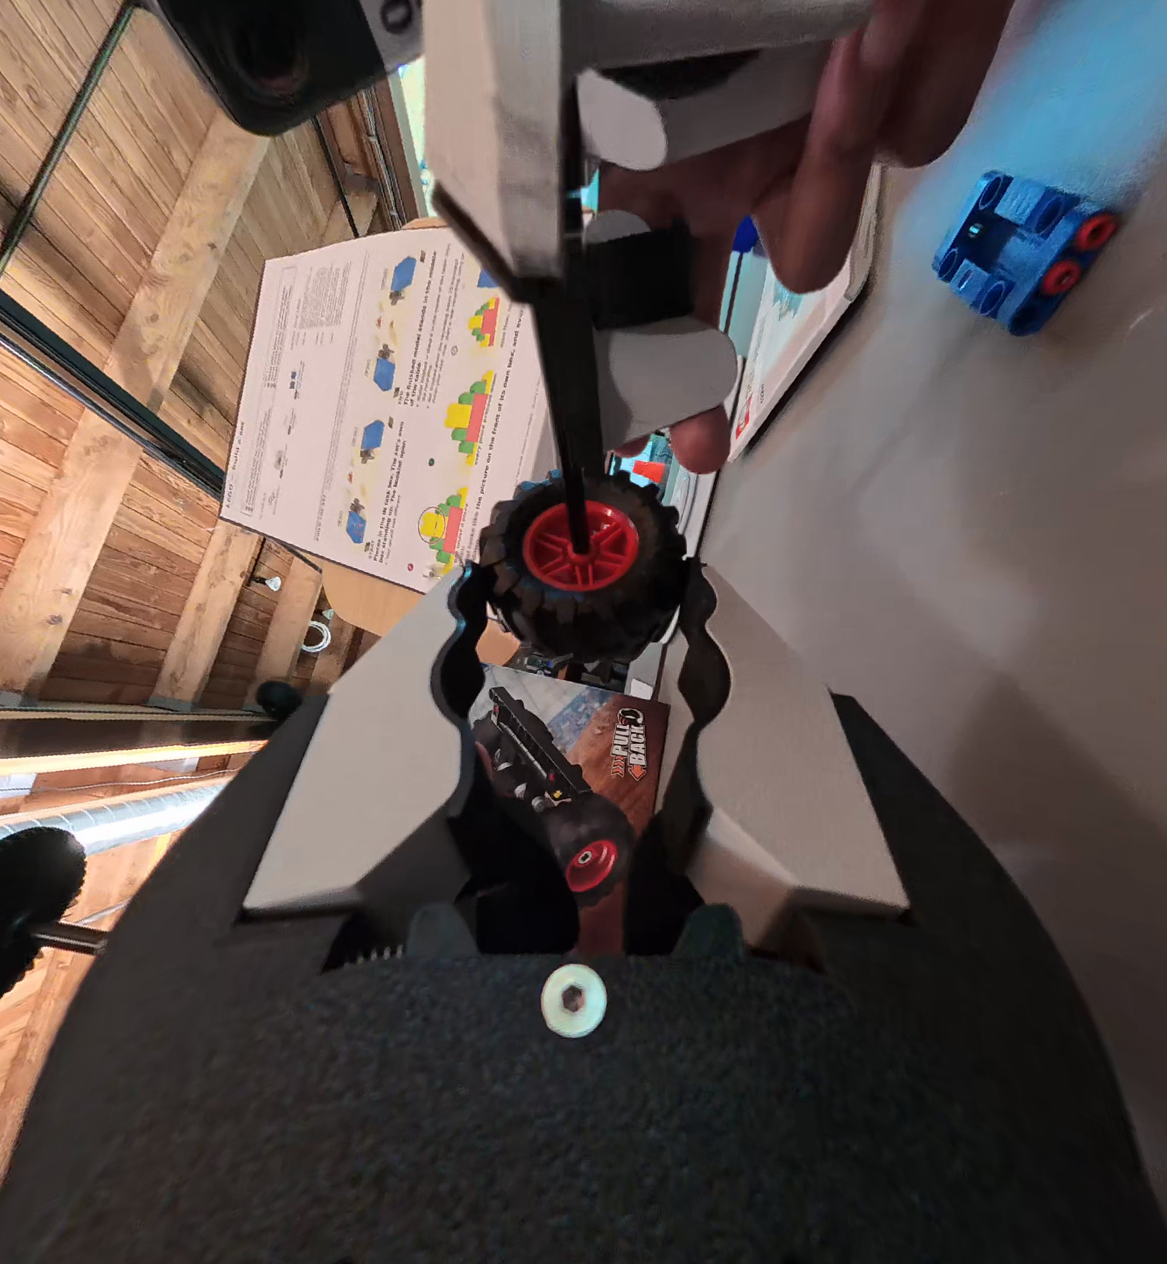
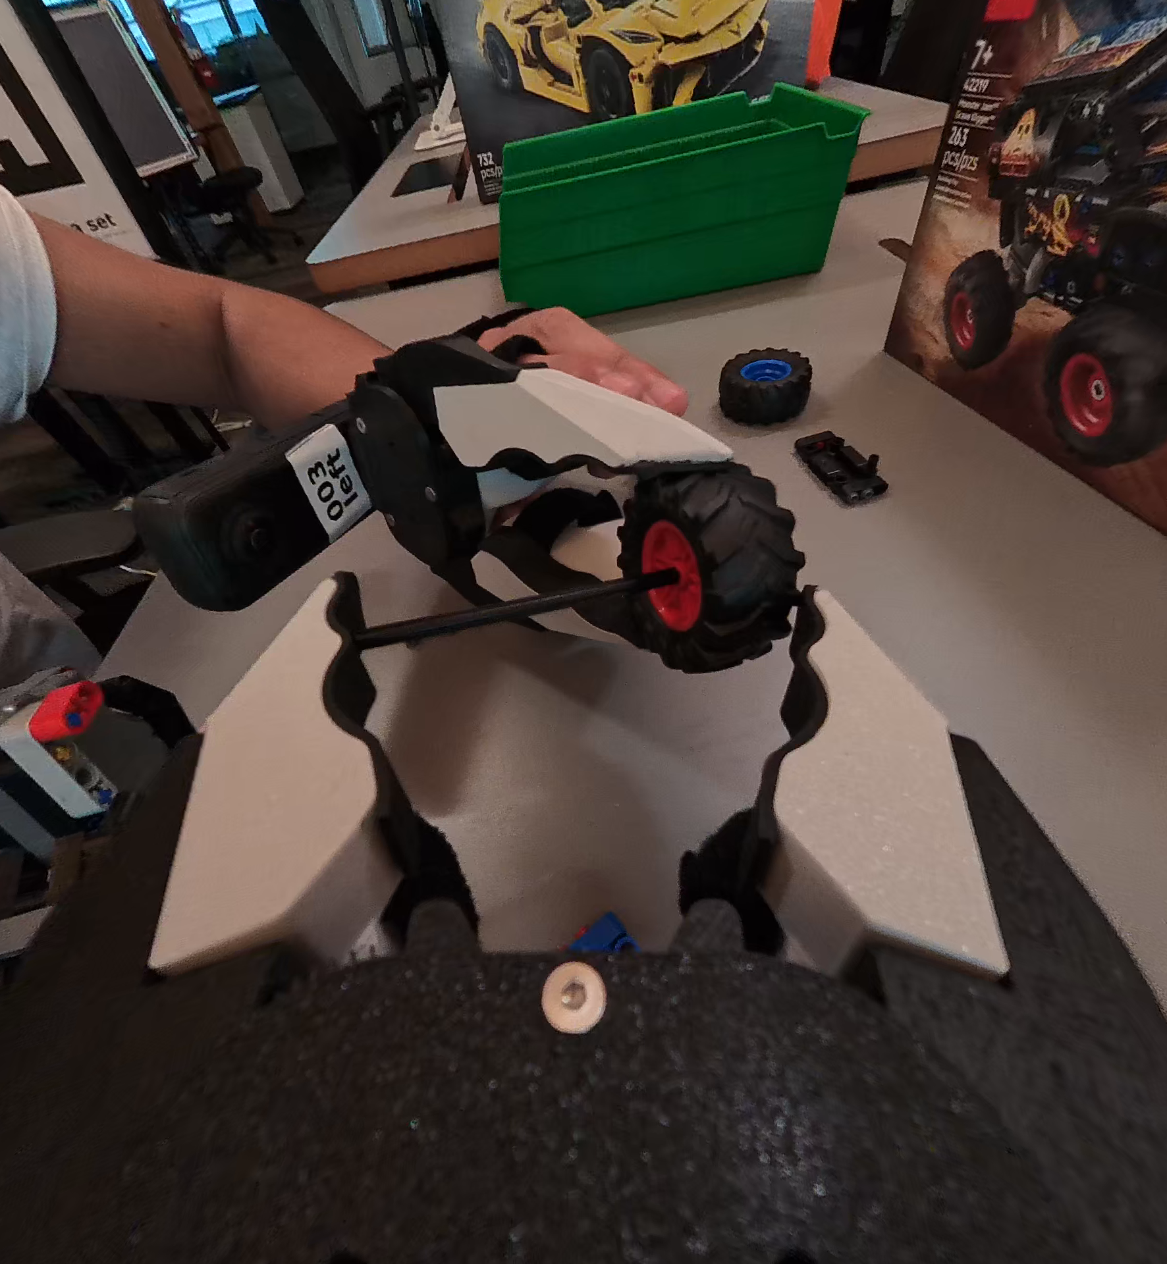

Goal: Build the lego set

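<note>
So the left gripper (image 2: 697, 561) is clamped around a chunky black tire with a red hub (image 2: 711, 568), held up off the grey table (image 2: 977, 615). A thin black axle (image 2: 512, 609) sticks out of the hub over to the right gripper (image 2: 577, 595), whose fingers gape wide, the axle's end at its left fingertip (image 2: 345, 615); can't tell if it's touching. A blue-hubbed wheel (image 2: 764, 386) sits further back.

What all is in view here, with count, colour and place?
Red-hub wheel: one, black tyre, clamped in left gripper.
Axle: one, black, in that hub, far end touching right gripper finger.
Blue-hub wheel: one, black tyre, on table.
Bin: one, green, far side.
Boxes: two, truck box right, yellow-car box behind bin.
Block: one, blue, red pegs, on table.
Left gripper: shut on wheel.
Right gripper: open.
</note>
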Demonstrator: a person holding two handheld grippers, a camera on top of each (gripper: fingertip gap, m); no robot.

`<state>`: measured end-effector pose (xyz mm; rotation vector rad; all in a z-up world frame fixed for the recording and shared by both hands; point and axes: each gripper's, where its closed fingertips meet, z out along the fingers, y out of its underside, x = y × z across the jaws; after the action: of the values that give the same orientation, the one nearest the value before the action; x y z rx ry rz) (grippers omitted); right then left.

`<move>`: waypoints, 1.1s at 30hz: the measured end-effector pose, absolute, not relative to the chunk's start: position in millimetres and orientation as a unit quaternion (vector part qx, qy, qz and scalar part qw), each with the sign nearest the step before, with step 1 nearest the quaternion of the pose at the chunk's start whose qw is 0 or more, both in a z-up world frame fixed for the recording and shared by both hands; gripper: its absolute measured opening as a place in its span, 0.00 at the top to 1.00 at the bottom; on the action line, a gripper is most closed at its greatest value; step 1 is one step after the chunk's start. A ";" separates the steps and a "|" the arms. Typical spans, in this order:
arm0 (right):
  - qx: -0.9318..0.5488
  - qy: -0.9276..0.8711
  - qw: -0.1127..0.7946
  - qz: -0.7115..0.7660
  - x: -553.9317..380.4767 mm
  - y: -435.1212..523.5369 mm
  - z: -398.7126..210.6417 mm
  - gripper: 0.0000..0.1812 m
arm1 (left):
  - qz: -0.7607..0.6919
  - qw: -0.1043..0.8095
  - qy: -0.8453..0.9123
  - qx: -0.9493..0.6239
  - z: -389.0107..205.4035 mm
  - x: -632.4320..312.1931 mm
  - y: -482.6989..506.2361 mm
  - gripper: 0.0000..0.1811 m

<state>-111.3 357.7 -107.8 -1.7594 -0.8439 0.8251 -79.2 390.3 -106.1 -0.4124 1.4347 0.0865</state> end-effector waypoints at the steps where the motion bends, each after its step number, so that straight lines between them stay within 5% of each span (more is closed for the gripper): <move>1: -0.723 -0.347 0.491 0.341 -111.2 357.4 -107.7 0.33 | 0.034 0.732 0.653 -0.190 -106.2 -79.2 390.0 0.69; 17: -0.718 -0.344 0.509 0.326 -112.8 358.3 -103.0 0.31 | 0.043 0.735 0.644 -0.208 -101.5 -81.5 391.2 0.70; 33: -0.721 -0.347 0.538 0.263 -114.4 362.7 -99.7 0.40 | 0.060 0.744 0.629 -0.218 -94.0 -85.1 389.3 0.70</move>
<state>-114.4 362.7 -99.7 -1.7161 -0.8258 0.6264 -85.1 389.3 -94.0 -0.4776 1.3776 0.1312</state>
